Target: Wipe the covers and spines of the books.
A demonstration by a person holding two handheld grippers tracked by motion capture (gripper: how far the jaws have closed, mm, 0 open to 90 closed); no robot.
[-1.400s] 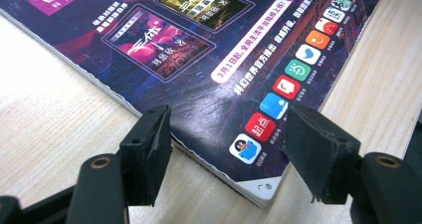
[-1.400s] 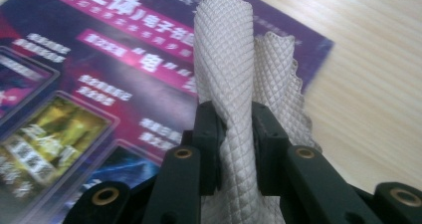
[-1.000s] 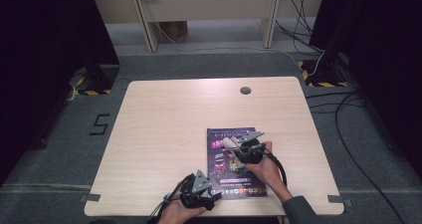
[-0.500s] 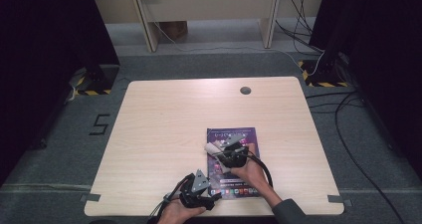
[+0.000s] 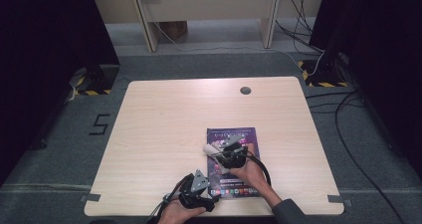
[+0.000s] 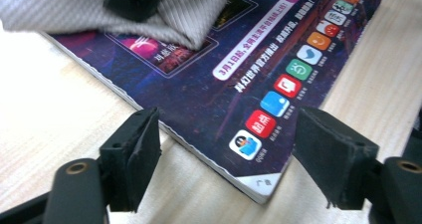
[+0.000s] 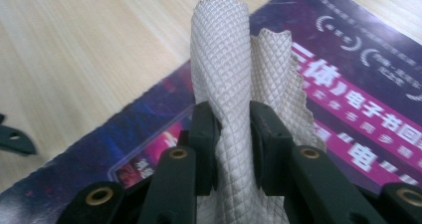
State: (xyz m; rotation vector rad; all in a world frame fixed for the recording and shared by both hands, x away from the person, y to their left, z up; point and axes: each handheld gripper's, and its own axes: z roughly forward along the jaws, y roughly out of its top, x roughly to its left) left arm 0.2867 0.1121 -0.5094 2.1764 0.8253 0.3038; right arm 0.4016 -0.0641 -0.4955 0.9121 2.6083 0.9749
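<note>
A dark purple magazine (image 5: 230,134) lies flat at the front right of the wooden table (image 5: 164,129). My right gripper (image 5: 217,153) rests on its cover, shut on a folded white waffle-weave cloth (image 5: 210,149); in the right gripper view the cloth (image 7: 219,50) stands up between the jaws of the right gripper (image 7: 234,114) over the magazine (image 7: 358,84). My left gripper (image 5: 209,199) sits at the table's front edge by the magazine's near left corner. Its jaws have just been opening, and the left gripper (image 6: 231,132) stands open astride the magazine (image 6: 199,99) corner, its pads apart from it. The cloth (image 6: 74,10) lies beyond.
A round grommet hole (image 5: 245,90) sits near the table's far edge. The left half of the table is bare wood. Cables (image 5: 348,109) run over the grey floor at the right, and a "5" marker (image 5: 99,124) lies on the floor at the left.
My right gripper has slid the cloth leftward and a little nearer across the magazine cover, mostly in the first half second. The left hand has stayed where it was.
</note>
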